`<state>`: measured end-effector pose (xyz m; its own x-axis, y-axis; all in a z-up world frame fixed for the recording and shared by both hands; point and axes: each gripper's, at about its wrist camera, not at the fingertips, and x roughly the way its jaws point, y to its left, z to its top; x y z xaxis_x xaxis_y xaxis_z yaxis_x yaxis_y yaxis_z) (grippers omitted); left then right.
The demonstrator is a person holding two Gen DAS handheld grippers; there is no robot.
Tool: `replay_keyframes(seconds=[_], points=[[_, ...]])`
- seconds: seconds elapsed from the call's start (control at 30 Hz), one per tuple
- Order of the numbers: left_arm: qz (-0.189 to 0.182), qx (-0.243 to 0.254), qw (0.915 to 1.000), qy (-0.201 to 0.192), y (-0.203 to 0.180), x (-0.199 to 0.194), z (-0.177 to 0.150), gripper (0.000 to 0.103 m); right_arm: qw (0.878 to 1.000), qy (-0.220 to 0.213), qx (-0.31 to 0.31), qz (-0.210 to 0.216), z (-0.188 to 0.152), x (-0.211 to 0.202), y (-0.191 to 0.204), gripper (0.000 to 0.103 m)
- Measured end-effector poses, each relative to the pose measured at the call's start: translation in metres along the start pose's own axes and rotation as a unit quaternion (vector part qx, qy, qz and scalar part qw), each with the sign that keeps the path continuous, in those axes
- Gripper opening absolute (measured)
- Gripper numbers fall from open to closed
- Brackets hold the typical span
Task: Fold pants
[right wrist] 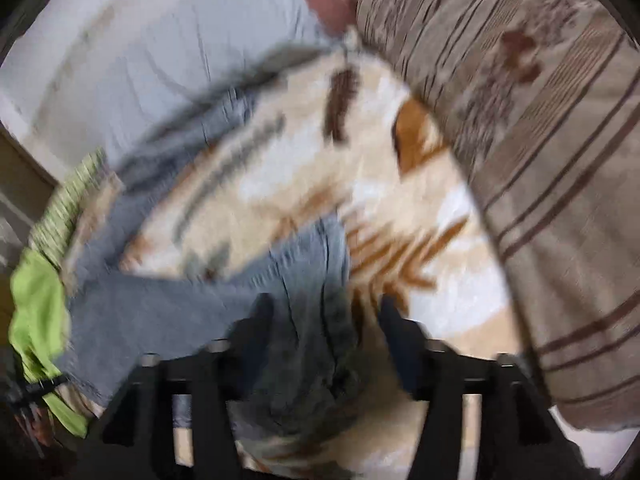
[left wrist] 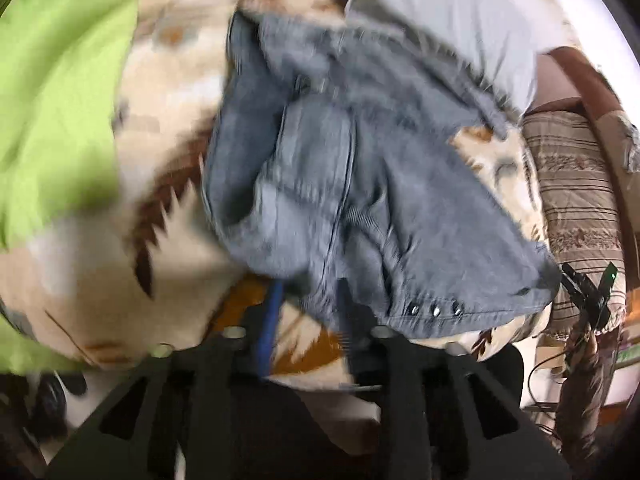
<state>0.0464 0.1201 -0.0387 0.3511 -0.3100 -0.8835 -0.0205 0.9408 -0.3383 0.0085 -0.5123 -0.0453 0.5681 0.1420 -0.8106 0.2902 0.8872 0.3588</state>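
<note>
your left gripper [left wrist: 308, 292] has its fingers spread a moderate way, and the near waistband edge of the grey jeans [left wrist: 340, 168] drapes down between them. blur hides whether the pads actually bite cloth, so i cannot tell if you hold anything. your right gripper [right wrist: 324, 316] is also parted fairly wide, with a bunched fold of the jeans [right wrist: 304, 280] lying in the gap; grip or mere overlap, cannot tell.

the jeans lie crumpled on the patterned blanket [left wrist: 168, 128], waistband with three rivets [left wrist: 434, 311] near, legs running far toward the pale grey sheet [left wrist: 460, 12]. lime green cloth [left wrist: 60, 80] sits to the left, a brown striped cushion [right wrist: 540, 160] to the right.

risks, as judged:
- if either hold is shallow, the heavy denim likely slips out on the lift and the fold collapses.
- a bunched grab could take several layers, so the fold comes out crooked.
- the soft blanket may get pinched along with the denim and drag up.

hard to read: both views are smeared by motion. the leg hems are cut off or lost under the sheet edge. the fingertips are partly hidden behind denim.
</note>
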Motion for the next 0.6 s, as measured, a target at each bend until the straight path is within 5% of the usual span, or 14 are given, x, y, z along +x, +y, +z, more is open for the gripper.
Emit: replay_keyframes(seconds=[0.03,0.07,0.2,0.23,0.27,0.33,0.47,0.6], points=[[0.008,0.0,0.9999,-0.011,0.0,-0.002,0.008,0.065,1.0,0.0,0.006,0.005,0.008,0.002,-0.002,0.066],[0.018,-0.003,0.9996,-0.021,-0.001,0.0,0.018,0.071,1.0,0.005,0.004,0.006,0.013,0.007,-0.001,0.066],[0.023,-0.025,0.9994,0.001,-0.003,0.034,0.051,0.071,0.999,0.038,-0.019,-0.016,0.028,0.047,0.009,0.062],[0.028,-0.03,0.9991,0.01,-0.006,0.045,0.057,0.071,0.999,0.044,-0.021,-0.023,0.028,0.054,0.014,0.056],[0.039,-0.028,0.9987,0.015,-0.009,0.052,0.058,0.071,0.998,0.05,-0.024,-0.027,0.029,0.062,0.015,0.029],[0.055,-0.02,0.9982,0.017,-0.014,0.06,0.058,0.07,0.997,0.053,-0.045,-0.046,0.032,0.07,0.02,0.005],[0.07,-0.013,0.9973,0.02,-0.021,0.074,0.059,0.07,1.0,-0.013,-0.021,-0.014,0.051,0.051,0.014,0.005],[0.079,-0.014,0.9967,0.014,-0.022,0.075,0.057,0.07,0.995,0.039,-0.056,-0.071,0.053,0.089,0.018,0.007]])
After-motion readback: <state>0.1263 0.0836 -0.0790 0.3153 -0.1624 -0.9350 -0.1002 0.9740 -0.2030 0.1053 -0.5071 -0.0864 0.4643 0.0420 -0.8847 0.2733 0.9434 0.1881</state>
